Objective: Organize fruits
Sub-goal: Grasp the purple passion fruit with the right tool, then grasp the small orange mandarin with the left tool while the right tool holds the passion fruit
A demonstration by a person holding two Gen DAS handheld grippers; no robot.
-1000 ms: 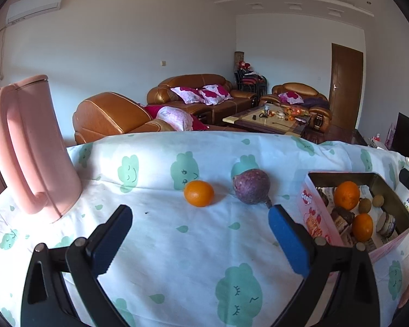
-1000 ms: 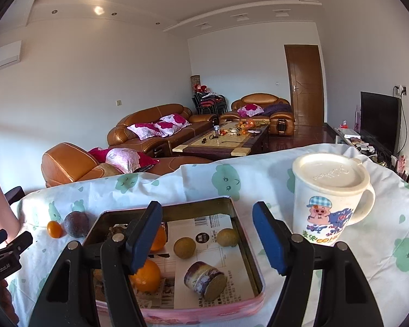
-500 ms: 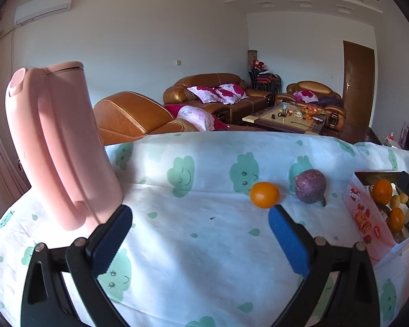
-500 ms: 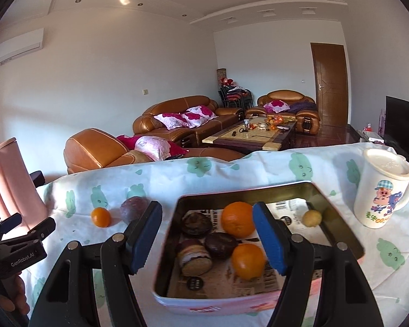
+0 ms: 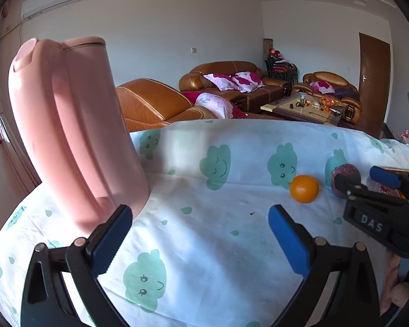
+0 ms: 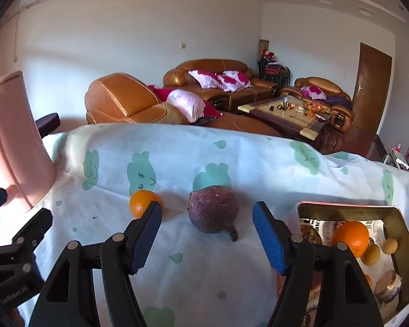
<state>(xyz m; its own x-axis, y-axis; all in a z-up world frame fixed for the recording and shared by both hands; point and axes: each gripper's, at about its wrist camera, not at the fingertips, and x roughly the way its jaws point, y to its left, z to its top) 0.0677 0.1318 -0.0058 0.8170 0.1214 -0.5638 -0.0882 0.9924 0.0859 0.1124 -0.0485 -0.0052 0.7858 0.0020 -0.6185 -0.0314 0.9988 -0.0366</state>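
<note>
Purple passion fruit sits center frame on the cloud-print tabletop, just ahead of the right gripper, fingers spread wide, holding nothing. Small orange lies just left of it, partly hidden by the left finger. Tin box at lower right holds more fruit, cut off by the frame; printed paper inside unreadable. Left gripper fingers wide apart, empty, pink jug upper left. "DAS" readable on the right gripper in the left view.

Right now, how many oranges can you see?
2 clearly: one orange on the tablecloth left of the purple fruit, one orange inside the tin box. Another may be hidden behind the right hand-held gripper.
</note>
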